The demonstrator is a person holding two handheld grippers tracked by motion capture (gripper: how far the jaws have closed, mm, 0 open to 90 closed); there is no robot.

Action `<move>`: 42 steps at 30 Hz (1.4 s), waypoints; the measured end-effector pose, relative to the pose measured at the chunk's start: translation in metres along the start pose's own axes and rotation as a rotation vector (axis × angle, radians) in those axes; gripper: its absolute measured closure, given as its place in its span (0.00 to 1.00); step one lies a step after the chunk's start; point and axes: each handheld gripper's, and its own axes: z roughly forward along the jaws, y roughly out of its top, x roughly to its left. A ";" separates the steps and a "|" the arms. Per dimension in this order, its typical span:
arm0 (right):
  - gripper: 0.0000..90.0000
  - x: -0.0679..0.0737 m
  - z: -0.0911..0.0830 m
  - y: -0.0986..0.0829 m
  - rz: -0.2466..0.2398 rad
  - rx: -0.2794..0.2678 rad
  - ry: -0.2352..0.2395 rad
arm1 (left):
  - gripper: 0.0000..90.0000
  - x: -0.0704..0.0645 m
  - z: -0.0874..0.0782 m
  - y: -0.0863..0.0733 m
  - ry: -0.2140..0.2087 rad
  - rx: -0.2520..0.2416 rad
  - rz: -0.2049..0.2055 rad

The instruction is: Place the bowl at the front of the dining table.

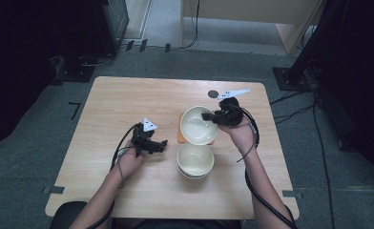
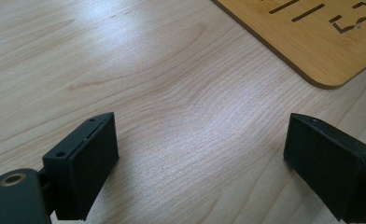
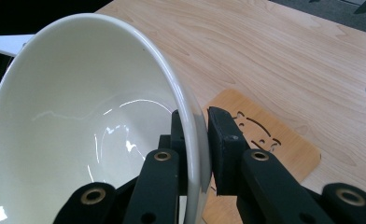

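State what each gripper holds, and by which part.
The right gripper clamps the cream bowl by its rim, one jaw inside, one outside. The left gripper is open over the table, holding nothing.

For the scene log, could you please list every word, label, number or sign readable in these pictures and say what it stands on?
No printed word, brand or number can be read anywhere.
The bamboo mat has cut-out slots and shapes near its edge; cropped in the left gripper view, they spell nothing I can read.
In the right gripper view the same mat shows small cut-outs beside the bowl, partly hidden by the right gripper, and not legible.
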 end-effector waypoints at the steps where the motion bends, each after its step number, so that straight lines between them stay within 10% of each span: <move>1: 0.91 0.000 0.001 0.000 -0.004 0.001 0.000 | 0.11 0.000 0.000 0.000 0.000 0.000 0.000; 42: 0.91 -0.019 0.016 0.012 0.015 -0.014 -0.031 | 0.11 0.000 0.000 0.000 -0.001 0.000 0.000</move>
